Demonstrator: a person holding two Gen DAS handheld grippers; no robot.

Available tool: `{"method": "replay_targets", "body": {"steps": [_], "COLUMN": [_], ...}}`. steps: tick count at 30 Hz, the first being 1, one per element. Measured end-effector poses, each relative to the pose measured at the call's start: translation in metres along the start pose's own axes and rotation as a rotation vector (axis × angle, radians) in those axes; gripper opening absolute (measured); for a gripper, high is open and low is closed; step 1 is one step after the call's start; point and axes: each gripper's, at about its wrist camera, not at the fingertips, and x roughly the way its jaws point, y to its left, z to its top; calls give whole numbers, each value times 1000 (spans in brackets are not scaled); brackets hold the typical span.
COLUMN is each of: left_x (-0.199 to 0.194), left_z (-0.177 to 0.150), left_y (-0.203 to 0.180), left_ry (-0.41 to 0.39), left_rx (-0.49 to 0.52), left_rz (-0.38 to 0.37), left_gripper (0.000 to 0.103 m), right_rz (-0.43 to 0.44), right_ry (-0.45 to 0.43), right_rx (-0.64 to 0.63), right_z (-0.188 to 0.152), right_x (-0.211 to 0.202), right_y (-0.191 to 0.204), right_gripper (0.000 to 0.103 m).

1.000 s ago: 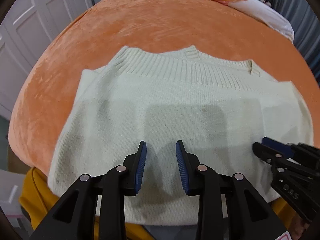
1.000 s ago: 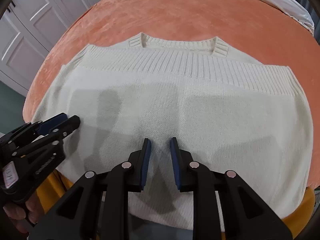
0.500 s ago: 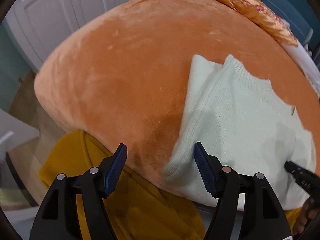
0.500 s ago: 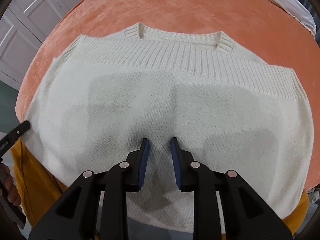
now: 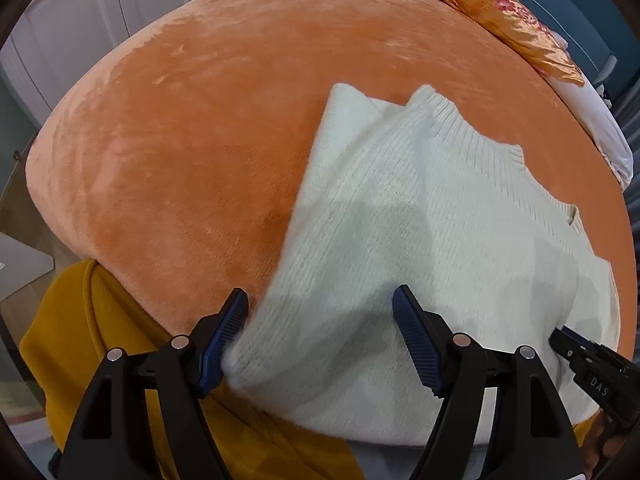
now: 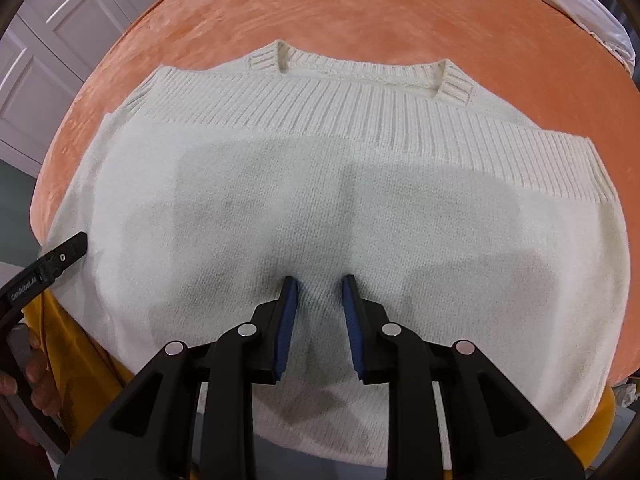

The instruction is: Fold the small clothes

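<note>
The sweater (image 6: 320,184) lies flat on the bed (image 5: 200,128). The left gripper (image 5: 320,336) has moved to its left corner, jaws just opened wide around it. The right gripper (image 6: 318,320) jaws stay narrowly open above the near hem.

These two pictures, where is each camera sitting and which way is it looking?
Left wrist view: sits on the left gripper, looking steeply down at the cream sweater's left corner; jaws, just opening, straddle that corner unpinched.
Right wrist view: sits on the right gripper, looking down at the sweater's middle; its narrow jaws hover or rest there, a hand at left.
Shared: sweater, orange blanket, mustard garment, each other's gripper.
</note>
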Motion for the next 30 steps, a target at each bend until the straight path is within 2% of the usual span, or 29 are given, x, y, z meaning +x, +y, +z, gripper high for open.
{"method": "replay_targets", "body": {"steps": [2,4,6,9,11,13,21,24,27,30], "left_x": [-1,-2,-5,-8,-11,-16,-52,-75,-92,-104], "left_z": [2,2,3,3,5,6,6,5,4,1], "left_y": [-4,-9,-13,-20,-22,-23,-51,-73,-96,-127], "left_ry": [-3,-6,-12,-22,-29,-34,-91,-121,-150,-159], "left_rx": [26,46,69,93,101,113,175,207,249,294], "left_rz": [8,3,23,45,53,48,-7,-69,-101,-160], "left_gripper": [70,60,56,42,26,17,11,9,8,7], "right_rz": [4,4,10,20,29,39,83,108,140,205], "right_ry": [-4,-15,-20,-29,-34,-39,-60,-68,-76,-85], "right_rx": [0,0,4,7,9,12,29,40,57,101], "right_z": [0,-1,-2,-4,-5,-6,-11,-13,-15,-17], "right_x": [0,0,-1,-2,-2,-3,-6,-7,-8,-9], "right_y": [0,-1,-2,-4,-5,-7,-16,-20,-25,-36], "right_gripper": [23,23,23,23,23,23,23,23,24,24]}}
